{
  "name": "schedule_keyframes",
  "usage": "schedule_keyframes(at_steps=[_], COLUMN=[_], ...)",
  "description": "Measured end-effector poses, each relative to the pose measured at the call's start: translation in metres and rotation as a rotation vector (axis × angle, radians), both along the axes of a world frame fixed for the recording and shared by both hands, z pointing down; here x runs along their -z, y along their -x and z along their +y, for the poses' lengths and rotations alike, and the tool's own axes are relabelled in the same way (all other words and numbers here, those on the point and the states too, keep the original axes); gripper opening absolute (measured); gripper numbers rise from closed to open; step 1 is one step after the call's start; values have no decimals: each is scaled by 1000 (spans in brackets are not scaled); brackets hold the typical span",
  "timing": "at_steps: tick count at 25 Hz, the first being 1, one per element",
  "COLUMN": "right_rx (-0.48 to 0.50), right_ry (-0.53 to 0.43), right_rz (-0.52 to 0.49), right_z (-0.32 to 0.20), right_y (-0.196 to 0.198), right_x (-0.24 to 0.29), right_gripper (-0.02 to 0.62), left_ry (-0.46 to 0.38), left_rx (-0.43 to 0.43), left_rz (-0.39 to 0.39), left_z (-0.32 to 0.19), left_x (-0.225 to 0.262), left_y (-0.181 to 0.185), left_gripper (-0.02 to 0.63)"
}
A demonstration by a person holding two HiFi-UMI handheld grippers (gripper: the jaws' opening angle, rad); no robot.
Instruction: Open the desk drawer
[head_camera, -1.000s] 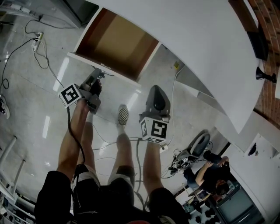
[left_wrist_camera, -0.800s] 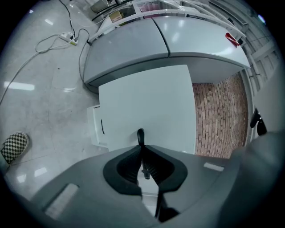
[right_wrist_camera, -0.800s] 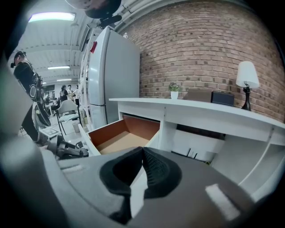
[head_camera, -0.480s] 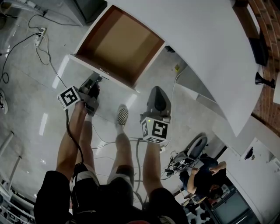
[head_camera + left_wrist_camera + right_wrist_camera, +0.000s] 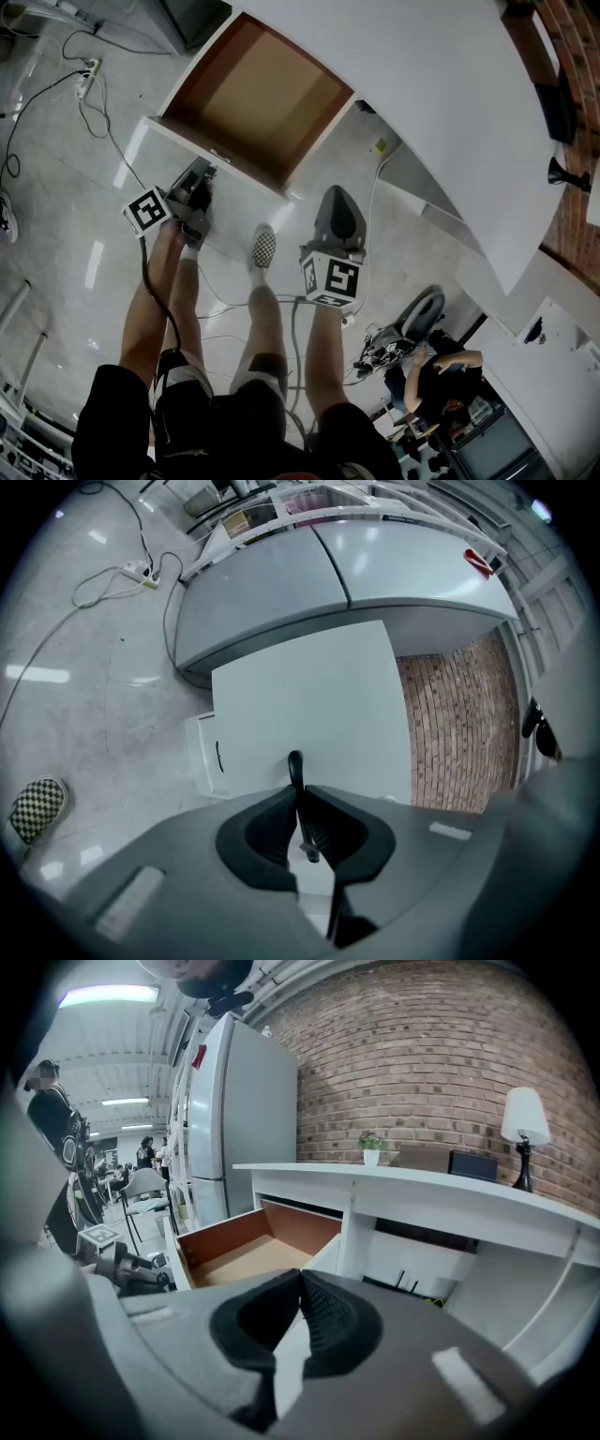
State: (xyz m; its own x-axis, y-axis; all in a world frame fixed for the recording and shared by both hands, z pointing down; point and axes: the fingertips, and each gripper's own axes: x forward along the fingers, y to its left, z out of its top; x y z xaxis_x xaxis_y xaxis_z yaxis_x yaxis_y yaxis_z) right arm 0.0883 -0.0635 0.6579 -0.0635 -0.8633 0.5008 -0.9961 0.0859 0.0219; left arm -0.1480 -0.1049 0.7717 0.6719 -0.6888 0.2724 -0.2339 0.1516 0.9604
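Below, the left gripper (image 5: 208, 174) was clamped on the thin dark handle (image 5: 295, 767) of the drawer (image 5: 184, 137), which stood pulled far out from the left end of the white desk (image 5: 422, 84), the right gripper (image 5: 336, 195) hung near on its right, jaws together on nothing, a checkered shoe (image 5: 264, 246) on the floor between them.

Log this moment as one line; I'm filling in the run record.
left gripper shut on drawer handle | drawer open | right gripper shut, empty

One table (image 5: 441, 94), one open drawer (image 5: 253, 98) with one handle (image 5: 295, 766), two tools (left tool (image 5: 300, 803), right tool (image 5: 300, 1283)), one checkered shoe (image 5: 264, 246).
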Motion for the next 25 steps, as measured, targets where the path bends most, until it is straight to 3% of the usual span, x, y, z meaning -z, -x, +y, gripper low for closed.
schedule_keyframes(at_steps=[4, 9, 15, 19, 23, 25], right_rx=[0, 5, 15, 20, 22, 27], right_ry=[3, 3, 3, -2, -6, -9], right_rz=[-3, -13, -17, -17, -18, -21], right_z=[-3, -4, -4, -4, -2, -1], right_y=[0, 2, 6, 4, 2, 1], right_x=[-3, -5, -6, -4, -3, -2], right_gripper=[5, 5, 5, 5, 5, 5], left_ry=[-33, -45, 1, 46, 15, 10], left_rx=[-47, -50, -52, 4, -19, -5], left_rz=[-100, -116, -110, -35, -130, -136], left_z=[-1, -2, 11, 14, 16, 17], left_x=[-8, -6, -14, -11, -18, -13], left_y=[5, 4, 2, -1, 13, 15], left_gripper=[41, 48, 260, 302, 313, 313])
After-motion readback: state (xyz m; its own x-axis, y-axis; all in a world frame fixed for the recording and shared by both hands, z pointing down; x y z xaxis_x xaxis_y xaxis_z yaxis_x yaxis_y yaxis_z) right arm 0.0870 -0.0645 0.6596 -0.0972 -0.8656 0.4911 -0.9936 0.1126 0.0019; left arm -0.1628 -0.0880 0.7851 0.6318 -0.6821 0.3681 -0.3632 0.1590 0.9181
